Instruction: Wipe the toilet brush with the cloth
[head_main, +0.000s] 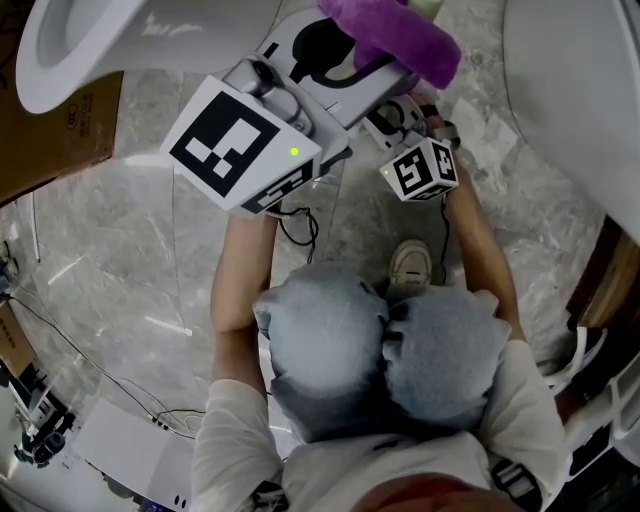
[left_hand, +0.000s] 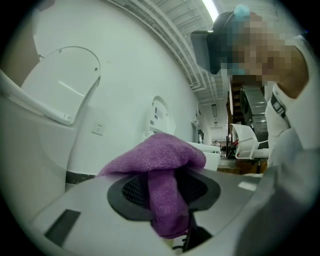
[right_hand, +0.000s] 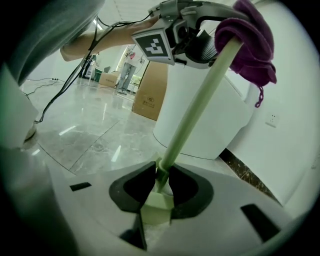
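A purple cloth (left_hand: 160, 155) lies draped over my left gripper (left_hand: 165, 187), and a strip of it hangs down between the jaws. The dark pads (left_hand: 132, 189) show on both sides of that strip, so the jaws stand open around it. In the right gripper view the cloth (right_hand: 250, 40) caps the top end of the pale green toilet brush handle (right_hand: 200, 95), with the left gripper (right_hand: 200, 45) right beside it. My right gripper (right_hand: 161, 175) is shut on the handle's lower part, which slants up and to the right. The brush head is hidden. In the head view the cloth (head_main: 400, 40) sits at the top.
A white toilet (head_main: 70, 50) stands at the upper left, its base (right_hand: 200, 125) behind the handle. A cardboard box (right_hand: 152, 95) stands on the marble floor. Cables (head_main: 130, 390) and a white device (head_main: 130, 450) lie at the lower left. A wall socket (left_hand: 97, 129) shows.
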